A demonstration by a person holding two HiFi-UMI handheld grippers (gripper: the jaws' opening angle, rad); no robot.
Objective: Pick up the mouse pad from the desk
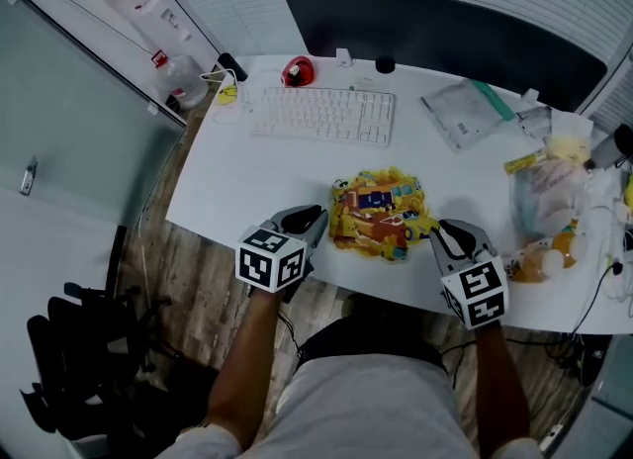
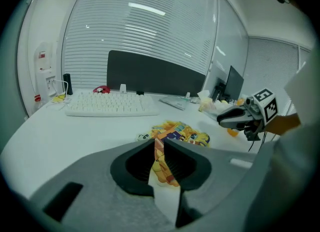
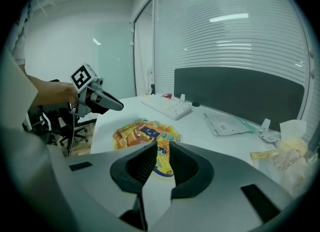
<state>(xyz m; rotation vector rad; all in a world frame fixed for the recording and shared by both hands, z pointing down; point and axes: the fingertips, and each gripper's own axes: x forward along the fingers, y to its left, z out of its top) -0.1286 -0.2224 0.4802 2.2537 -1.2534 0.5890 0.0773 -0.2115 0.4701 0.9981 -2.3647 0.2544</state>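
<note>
The mouse pad, a yellow and orange printed sheet, lies flat near the front edge of the white desk. My left gripper sits just left of it, low over the desk edge, its jaws a thin slit apart with nothing between them. My right gripper sits just right of the pad, jaws all but together and empty. The left gripper view shows the mouse pad straight ahead of the left gripper. In the right gripper view the mouse pad lies ahead of the right gripper.
A white keyboard and a red object lie at the back of the desk before a dark partition. A plastic pouch and bagged items crowd the right side. A black chair stands at lower left.
</note>
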